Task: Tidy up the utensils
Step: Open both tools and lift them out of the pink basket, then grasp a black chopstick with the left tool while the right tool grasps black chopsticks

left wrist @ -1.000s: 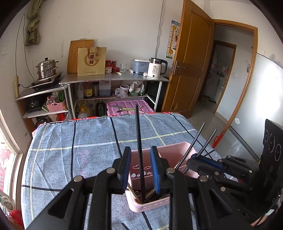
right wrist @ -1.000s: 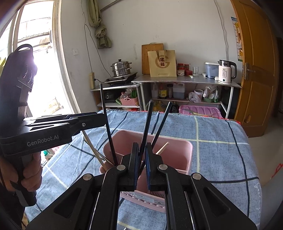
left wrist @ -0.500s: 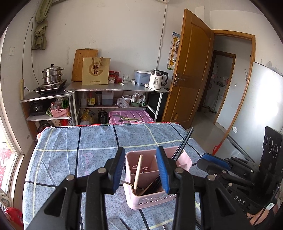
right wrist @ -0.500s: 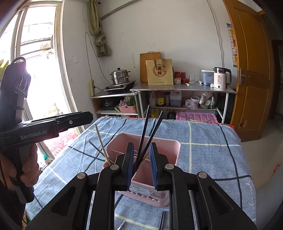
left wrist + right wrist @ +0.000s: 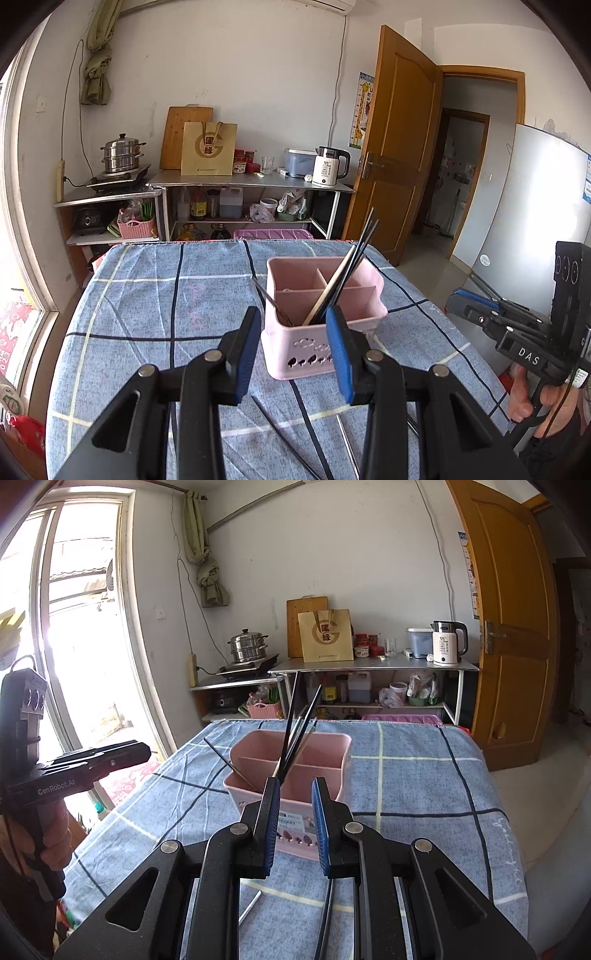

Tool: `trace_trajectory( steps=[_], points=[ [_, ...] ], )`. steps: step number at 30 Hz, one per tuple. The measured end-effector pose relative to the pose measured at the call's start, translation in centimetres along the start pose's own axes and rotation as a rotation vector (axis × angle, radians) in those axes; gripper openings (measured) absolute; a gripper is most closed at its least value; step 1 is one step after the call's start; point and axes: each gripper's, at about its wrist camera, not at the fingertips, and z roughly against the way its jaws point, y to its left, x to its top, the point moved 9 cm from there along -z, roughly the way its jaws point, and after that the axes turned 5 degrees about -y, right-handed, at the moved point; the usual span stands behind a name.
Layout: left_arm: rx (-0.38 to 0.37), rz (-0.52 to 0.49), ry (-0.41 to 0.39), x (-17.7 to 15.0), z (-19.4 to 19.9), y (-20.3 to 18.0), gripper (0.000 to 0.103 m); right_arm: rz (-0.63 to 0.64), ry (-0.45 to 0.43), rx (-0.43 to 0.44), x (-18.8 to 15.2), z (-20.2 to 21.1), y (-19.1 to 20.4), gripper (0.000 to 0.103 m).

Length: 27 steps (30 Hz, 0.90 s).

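L claw: open, nothing betw. blue pads; hovers just short of pink caddy, near side
R claw: narrower gap but open, empty; also just short of caddy, near side
Loose utensils: dark chopstick + metal rod flat on table, nearer than caddy, under L claw; in R view a metal piece and dark stick lie on the cloth below the claw
Pink caddy: landmark; upright on table, mid-cloth, divided into compartments, cut-out shapes on its near wall
Chopsticks in caddy: dark bundle + one pale stick, in near compartment, leaning up toward caddy's far right; thin single one leans out over caddy's left rim
Table: blue plaid cloth, runs on well past caddy
Hands: person's hand grips L tool's handle, left of caddy in R view; other hand on R tool, right of caddy in L view
Pink rack: beyond table's far edge, low
Shelf unit: well behind caddy, at wall; kettle, paper bag, cutting board on top
Steamer pot: left of shelf unit, on cooker
Door: wooden, open, far right of caddy
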Motion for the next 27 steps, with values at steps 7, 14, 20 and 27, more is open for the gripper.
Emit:
trace_trajectory(
  steps=[7, 14, 20, 27],
  points=[
    [-0.001, 0.015, 0.056, -4.8, 0.5, -0.1, 0.038, -0.007, 0.045, -0.010, -3.1, 1.1, -0.7, 0.018],
    [0.022, 0.061, 0.154, -9.5, -1.4, 1.0, 0.038, -0.018, 0.177, -0.031, -8.3, -0.6, -2.3, 0.018],
    [0.061, 0.087, 0.263, -13.4, -4.0, 1.8, 0.038, -0.014, 0.320, -0.065, -13.3, -3.3, -4.0, 0.018],
    [0.065, 0.100, 0.323, -15.6, -5.7, 1.8, 0.038, -0.011, 0.398, -0.082, -15.9, -4.8, -4.9, 0.018]
  ],
)
